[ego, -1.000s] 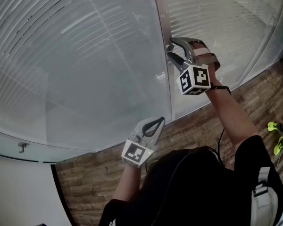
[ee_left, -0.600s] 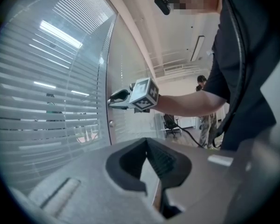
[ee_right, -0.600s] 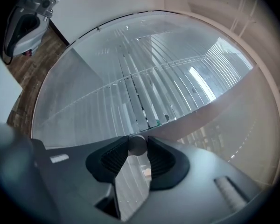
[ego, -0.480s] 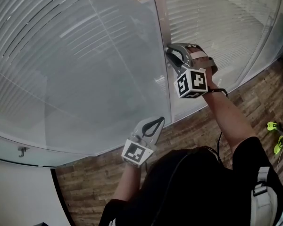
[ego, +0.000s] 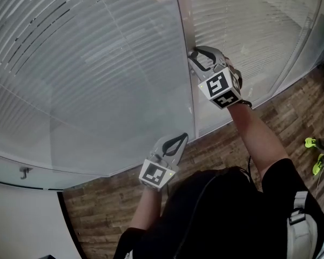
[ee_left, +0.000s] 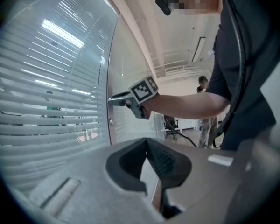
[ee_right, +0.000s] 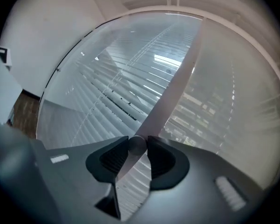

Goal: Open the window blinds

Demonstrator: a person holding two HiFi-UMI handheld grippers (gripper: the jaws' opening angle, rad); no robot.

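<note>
Beyond the fingertips of the right gripper (ego: 194,54), the blinds (ego: 86,63) fill the glass on both sides. Their slats lie mostly flat, with only a few dark gaps, so the opening looks barely begun. The post (ego: 184,20) runs straight ahead of those fingers. The knob (ee_right: 136,145) sits between their tips, clamped by jaws that have just been closing. It probably still needs turning until the slats tilt. The left gripper (ego: 183,137) hangs low, well below the knob, fingers pressed together on nothing.
</note>
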